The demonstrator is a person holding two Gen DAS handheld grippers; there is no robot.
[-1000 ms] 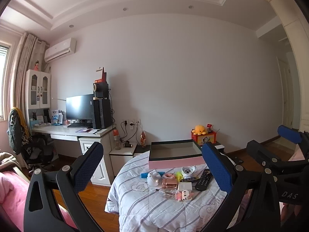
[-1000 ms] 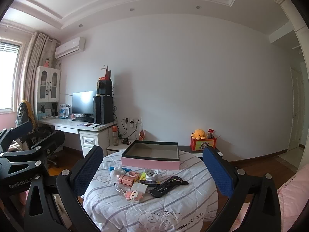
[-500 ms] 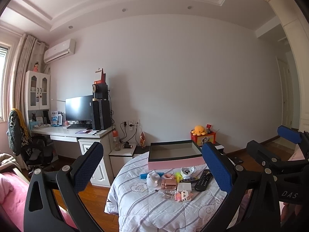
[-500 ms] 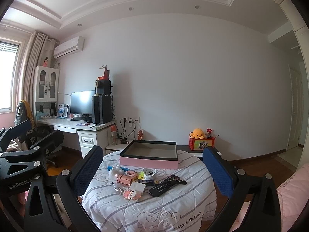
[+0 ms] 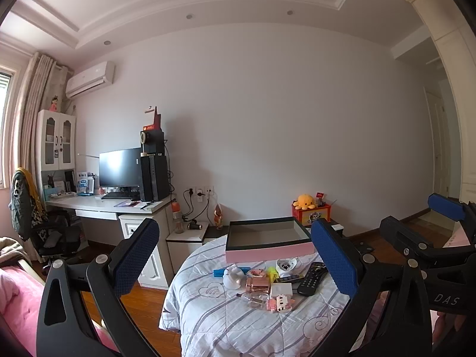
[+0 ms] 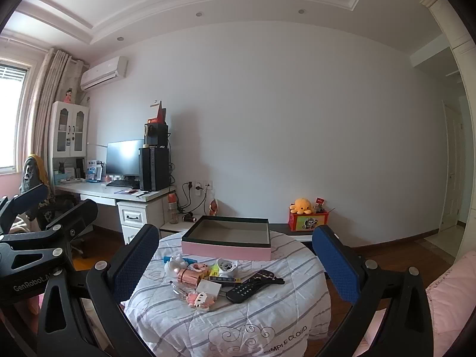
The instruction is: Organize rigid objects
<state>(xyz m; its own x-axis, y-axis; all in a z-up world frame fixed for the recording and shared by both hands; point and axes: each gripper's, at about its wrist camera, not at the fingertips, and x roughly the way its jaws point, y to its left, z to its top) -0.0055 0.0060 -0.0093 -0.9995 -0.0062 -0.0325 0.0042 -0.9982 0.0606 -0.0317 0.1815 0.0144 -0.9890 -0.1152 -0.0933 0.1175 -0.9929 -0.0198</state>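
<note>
A round table with a striped white cloth (image 5: 214,321) (image 6: 267,318) holds an open pink box (image 5: 269,253) (image 6: 227,247) at its far side. In front of the box lies a pile of small objects: a black remote (image 5: 312,279) (image 6: 242,291), a rose-gold cylinder (image 5: 257,285) (image 6: 188,276), a white figure (image 5: 233,276), a pink block toy (image 5: 279,302) (image 6: 200,299). My left gripper (image 5: 235,258) and right gripper (image 6: 235,261) are both open, empty, and well short of the table.
A white desk (image 5: 119,208) with a monitor and speakers stands at the left wall, with a chair (image 5: 44,232) beside it. A yellow plush on a red box (image 6: 306,214) sits behind the table. Pink bedding (image 6: 452,291) lies at the lower right.
Both views have shifted slightly; the table and objects sit a little lower and nearer in frame. Both grippers stay open.
</note>
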